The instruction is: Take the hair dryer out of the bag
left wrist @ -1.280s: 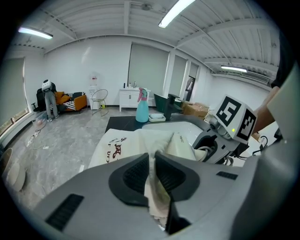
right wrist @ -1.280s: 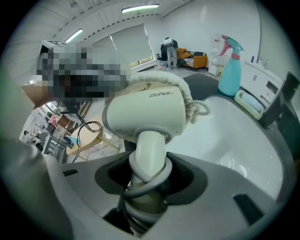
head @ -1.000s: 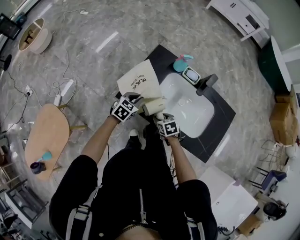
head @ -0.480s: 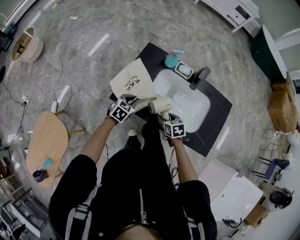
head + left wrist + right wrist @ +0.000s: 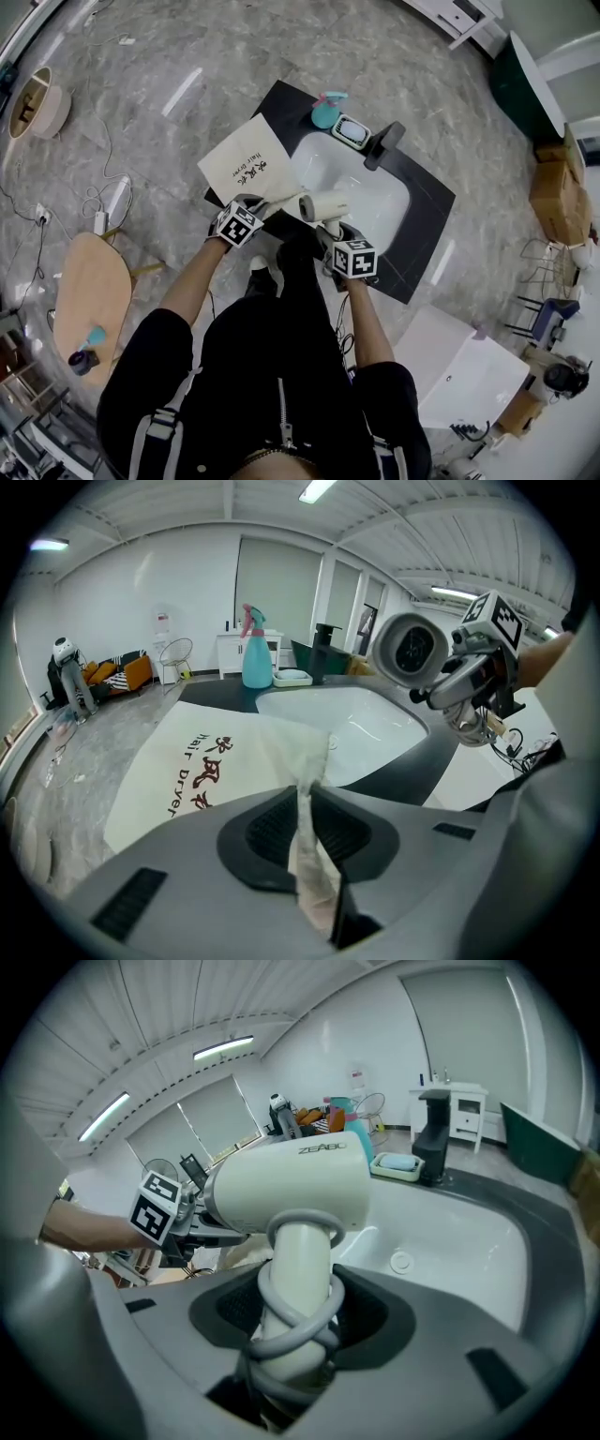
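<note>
A dark countertop (image 5: 427,211) holds a white sink basin (image 5: 370,192). A teal spray bottle (image 5: 324,112), a soap dish (image 5: 353,132) and a black faucet (image 5: 382,145) stand along the basin's far edge. A white bag (image 5: 246,169) lies on the countertop's left end.

The person wears a black short-sleeved top (image 5: 234,375) with a pale zip (image 5: 284,412) at six o'clock. Black-and-white marker cubes (image 5: 237,225) cap the left gripper (image 5: 265,202) and right gripper (image 5: 328,228).

- The left gripper (image 5: 255,208) tilts downward; its jaws, almost together, pinch a fold of the bag (image 5: 234,752).
- The right gripper (image 5: 333,234) tilts downward; its jaws, set wide, clamp the hair dryer (image 5: 291,1194) by its handle.
- Both forearms reach forward, with the grippers near each other.
</note>
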Available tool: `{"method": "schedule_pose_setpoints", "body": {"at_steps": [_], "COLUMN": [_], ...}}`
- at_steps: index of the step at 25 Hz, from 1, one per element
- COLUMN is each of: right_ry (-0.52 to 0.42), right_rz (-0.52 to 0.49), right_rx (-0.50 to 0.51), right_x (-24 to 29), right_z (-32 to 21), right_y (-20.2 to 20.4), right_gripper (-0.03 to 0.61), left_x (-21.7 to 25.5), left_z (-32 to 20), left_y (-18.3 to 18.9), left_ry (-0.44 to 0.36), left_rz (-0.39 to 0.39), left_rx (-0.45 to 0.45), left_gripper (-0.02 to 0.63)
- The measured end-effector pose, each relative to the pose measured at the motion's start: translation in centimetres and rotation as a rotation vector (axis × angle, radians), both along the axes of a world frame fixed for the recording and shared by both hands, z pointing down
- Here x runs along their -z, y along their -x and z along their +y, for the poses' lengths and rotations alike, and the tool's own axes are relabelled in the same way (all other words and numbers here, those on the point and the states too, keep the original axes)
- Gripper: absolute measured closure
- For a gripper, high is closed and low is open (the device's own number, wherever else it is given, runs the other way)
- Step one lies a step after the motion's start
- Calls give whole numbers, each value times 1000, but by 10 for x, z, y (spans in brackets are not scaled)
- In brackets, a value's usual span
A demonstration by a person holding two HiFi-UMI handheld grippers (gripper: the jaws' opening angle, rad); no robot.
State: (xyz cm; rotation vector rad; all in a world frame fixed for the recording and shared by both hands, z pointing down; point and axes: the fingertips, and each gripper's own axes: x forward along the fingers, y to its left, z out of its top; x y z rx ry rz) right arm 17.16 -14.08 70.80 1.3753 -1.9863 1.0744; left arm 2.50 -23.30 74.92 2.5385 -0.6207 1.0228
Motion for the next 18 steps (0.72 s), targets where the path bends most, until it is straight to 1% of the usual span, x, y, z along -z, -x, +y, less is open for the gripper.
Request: {"method": "schedule_pose_setpoints", "body": {"at_steps": [5,9,11,13,15,16,18], "right_ry": [-26,-48,-56,-62,-67,-71,-80], "right_rz": [-5,-20,-25,-32,-39,-41,-48], "right_rx": [-13,-18,-20,-24,-27,-27,-30], "right_x": [9,15,17,19,20,21,24], "right_z": [1,0,0,0,-2,-3,-6], "right_y": [-9,-11,-12,-12,-13,-13,-14], "right_gripper": [364,364,364,364,364,364,364], "left_x": [-19,-30,-36,-41,-36,-31,-22], "left_z": [3,8,10,13,15,15,14], "left_y": [-6,-8,-9,-10,-10,-10,-10], "left_ry": [4,35,56,86,123,130,117], "left_rz": [-49,-69,-71,-63,-44,-33,-10], "left_rx": [-18,-18,-16,-11,5,12,21], "left_gripper": [554,552,529,509,483,472,468]}}
